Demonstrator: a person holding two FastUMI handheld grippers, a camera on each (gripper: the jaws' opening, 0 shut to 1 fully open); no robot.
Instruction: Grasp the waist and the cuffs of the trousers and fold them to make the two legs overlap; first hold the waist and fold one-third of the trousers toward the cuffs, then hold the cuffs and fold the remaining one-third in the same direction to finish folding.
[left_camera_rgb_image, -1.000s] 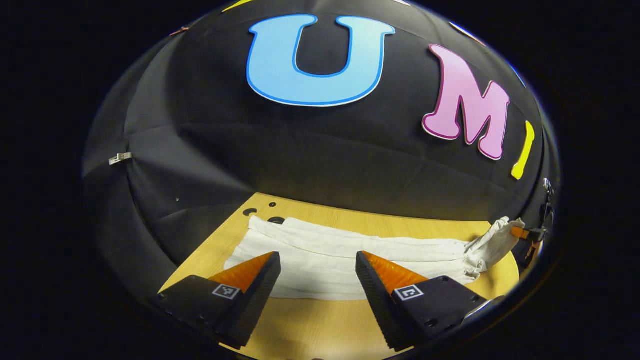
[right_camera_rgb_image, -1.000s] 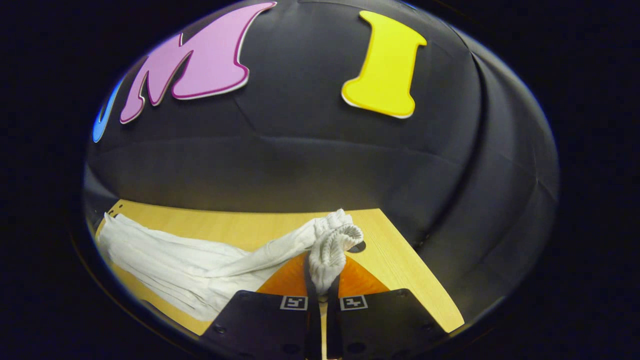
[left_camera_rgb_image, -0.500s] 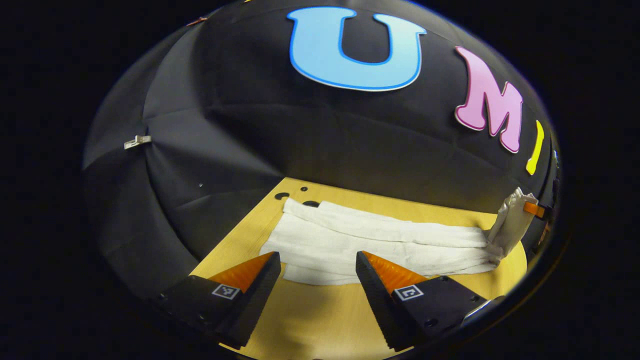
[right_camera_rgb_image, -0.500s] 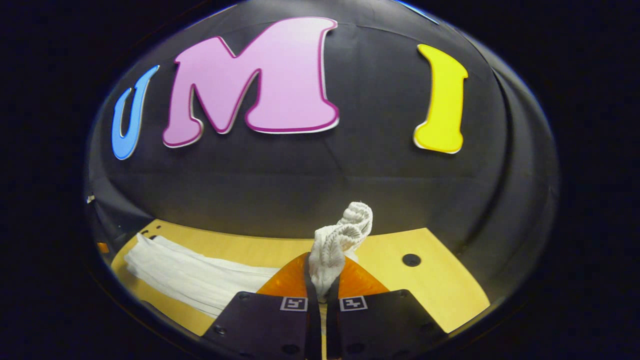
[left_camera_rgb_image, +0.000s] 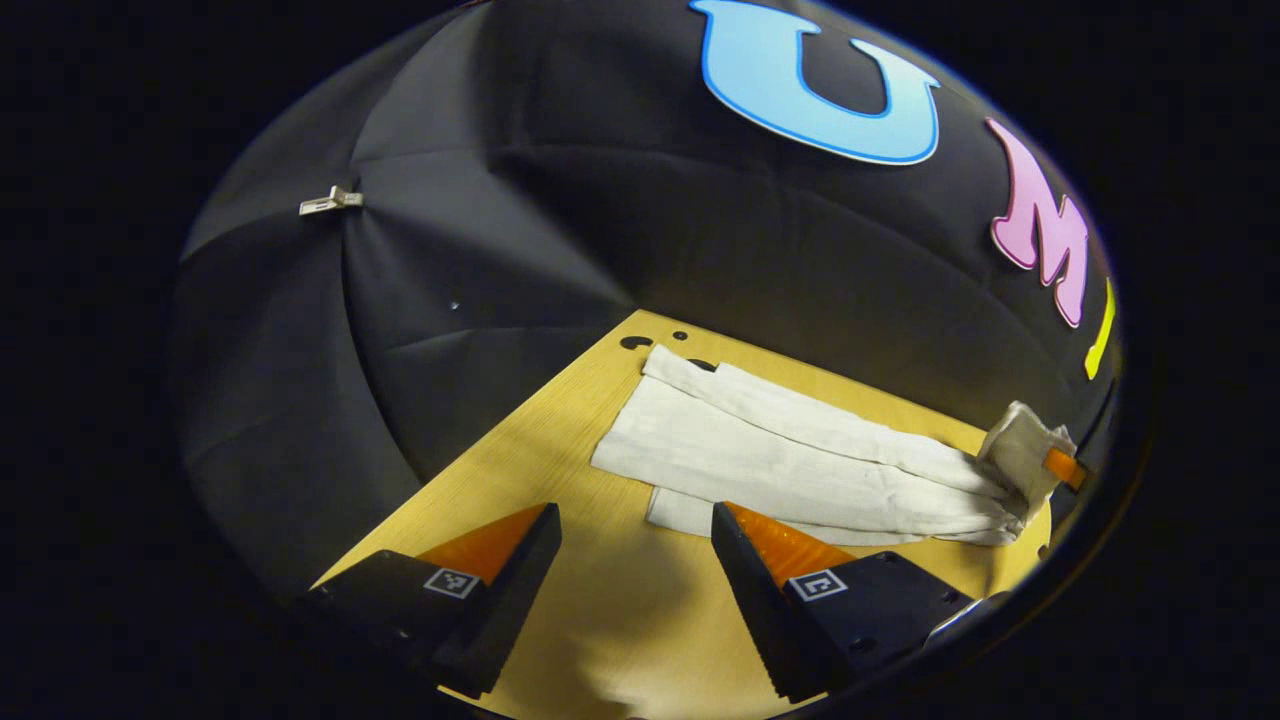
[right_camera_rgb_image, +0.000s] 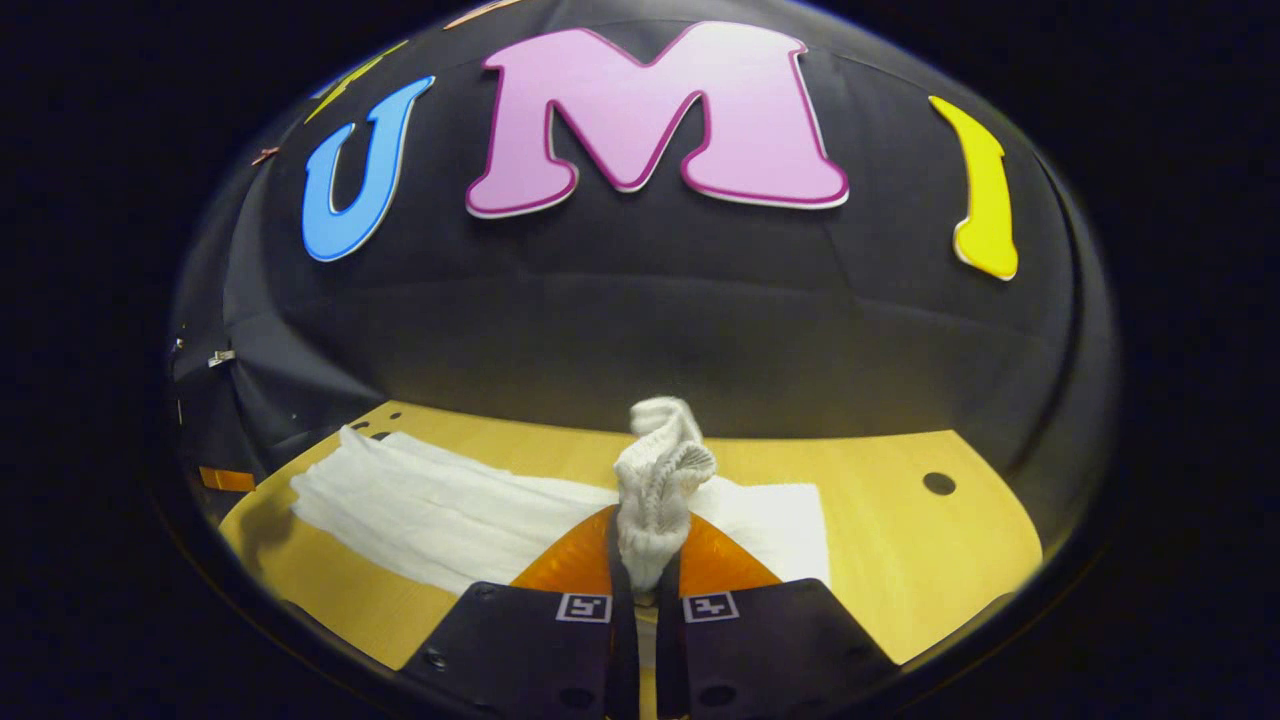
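The right tongs (right_camera_rgb_image: 640, 585) clamp the bunched waist (right_camera_rgb_image: 658, 480) of the trousers (left_camera_rgb_image: 790, 460) on the table (left_camera_rgb_image: 560, 480), apparently mid-fold toward the cuffs; the left tongs (left_camera_rgb_image: 635, 540) gape beside them.

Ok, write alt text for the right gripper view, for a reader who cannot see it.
The right gripper is shut on a bunched, ribbed end of white trousers, holding it up above a wooden table. The rest of the trousers lies flat on the table, stretching away to the left.
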